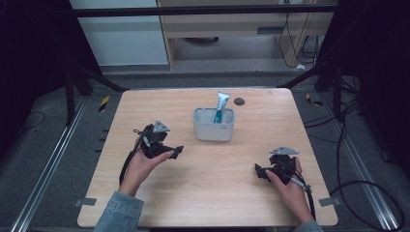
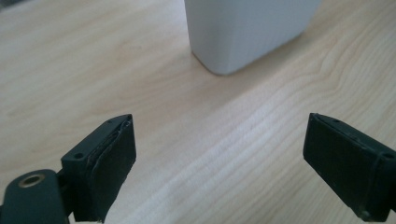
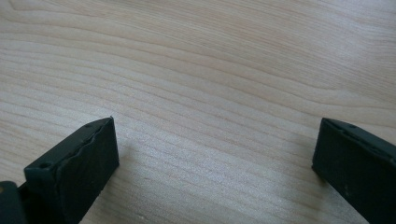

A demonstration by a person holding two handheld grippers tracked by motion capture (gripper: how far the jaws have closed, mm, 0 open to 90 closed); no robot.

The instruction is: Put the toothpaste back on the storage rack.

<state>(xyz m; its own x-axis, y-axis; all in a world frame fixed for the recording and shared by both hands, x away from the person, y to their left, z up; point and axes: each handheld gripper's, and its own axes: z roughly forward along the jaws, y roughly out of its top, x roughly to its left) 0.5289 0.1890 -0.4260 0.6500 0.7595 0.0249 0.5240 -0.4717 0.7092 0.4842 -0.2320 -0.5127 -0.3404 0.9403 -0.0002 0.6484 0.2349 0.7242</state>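
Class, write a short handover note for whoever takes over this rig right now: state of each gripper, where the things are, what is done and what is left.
Left gripper: open, holding nothing, low over the table, pointing toward the white holder.
Right gripper: open, holding nothing, over bare wood near the table's front right.
Things: the holder stands near the table's middle, slightly toward the far side; the toothpaste tube stands inside it, leaning, its crimped end sticking up above the rim.
Done: the tube is in the holder and nothing is gripped.
Left: probably nothing beyond drawing both grippers back; if the tube must come out, the left gripper is nearer.
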